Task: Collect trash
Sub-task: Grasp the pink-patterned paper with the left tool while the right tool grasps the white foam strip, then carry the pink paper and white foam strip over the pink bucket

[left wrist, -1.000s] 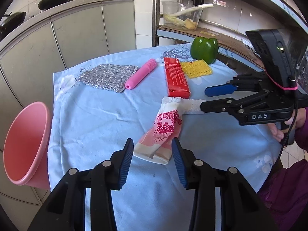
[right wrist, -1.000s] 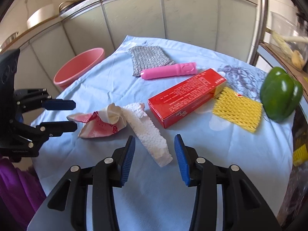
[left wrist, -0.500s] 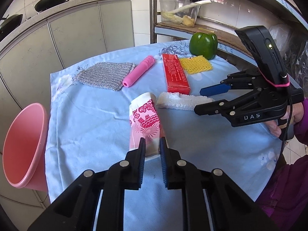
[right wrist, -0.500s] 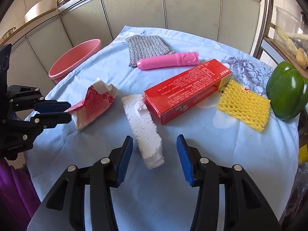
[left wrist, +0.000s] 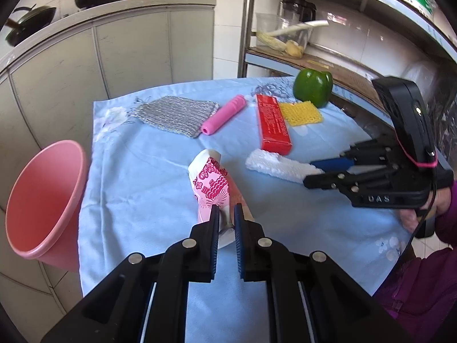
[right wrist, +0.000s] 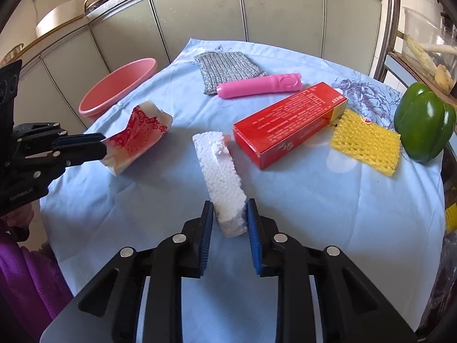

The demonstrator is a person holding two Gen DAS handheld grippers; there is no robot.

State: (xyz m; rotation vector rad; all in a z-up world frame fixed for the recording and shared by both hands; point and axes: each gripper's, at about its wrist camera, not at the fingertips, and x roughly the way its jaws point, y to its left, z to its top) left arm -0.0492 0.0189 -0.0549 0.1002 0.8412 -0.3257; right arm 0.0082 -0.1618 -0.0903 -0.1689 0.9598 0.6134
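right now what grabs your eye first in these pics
The left gripper jaws are closing on a crumpled pink-printed wrapper at the near table edge, while the right gripper closes on a white foam block mid-table. A pink basin waits off the left edge.

Black tongs [left wrist: 226,223] with blue pads, silver screws, purple sleeve [left wrist: 428,285]

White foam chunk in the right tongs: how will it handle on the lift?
The foam block is probably very light and stiff; it should lift in one piece. Its beaded surface and ragged far end suggest it crumbles, so the closing right tongs may dent it. Gripped at one end, it may pivot.
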